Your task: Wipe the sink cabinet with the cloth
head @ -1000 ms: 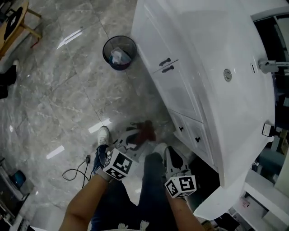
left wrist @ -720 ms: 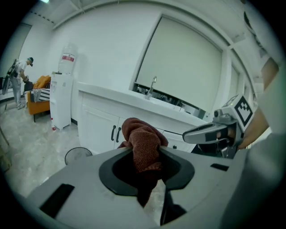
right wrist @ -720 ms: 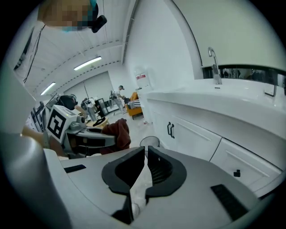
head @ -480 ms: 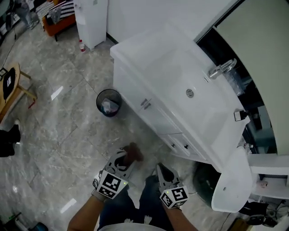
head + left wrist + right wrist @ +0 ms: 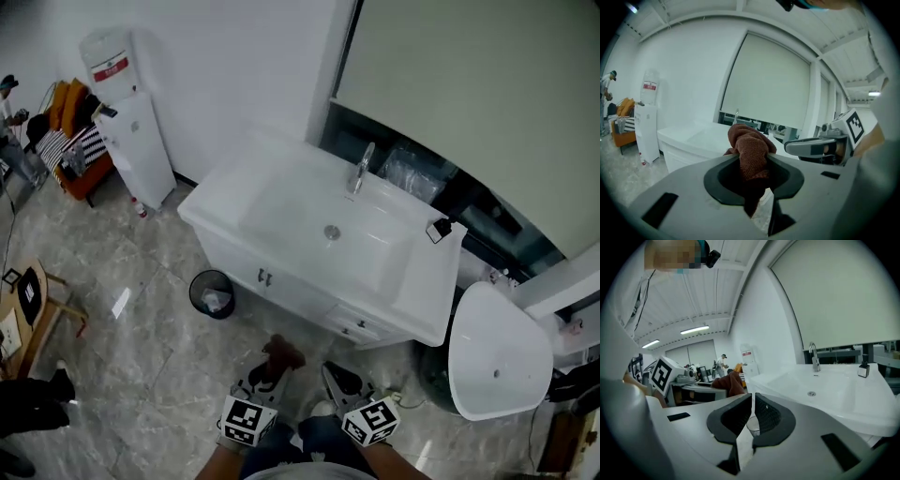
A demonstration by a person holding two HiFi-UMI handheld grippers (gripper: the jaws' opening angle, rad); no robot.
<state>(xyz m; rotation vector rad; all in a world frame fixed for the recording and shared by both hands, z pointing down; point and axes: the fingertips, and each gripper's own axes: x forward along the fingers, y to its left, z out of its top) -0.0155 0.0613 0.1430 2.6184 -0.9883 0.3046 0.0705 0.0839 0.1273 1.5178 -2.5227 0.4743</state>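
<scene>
The white sink cabinet (image 5: 281, 286) stands against the wall (image 5: 234, 66) on a grey marble floor (image 5: 122, 375), with a black waste bin (image 5: 212, 293) just in front of it and a water dispenser (image 5: 131, 131) further along the wall. The left gripper (image 5: 265, 377) clenches its fingers on the brown cloth (image 5: 280, 354), short of the cabinet and not touching it. The right gripper (image 5: 337, 378) beside it has its fingers pressed together, empty.

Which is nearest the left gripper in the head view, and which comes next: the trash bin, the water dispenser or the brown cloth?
1. The cloth: clamped in the left gripper itself.
2. The trash bin: on the floor ahead, to the left.
3. The water dispenser: far left, against the wall.
</scene>
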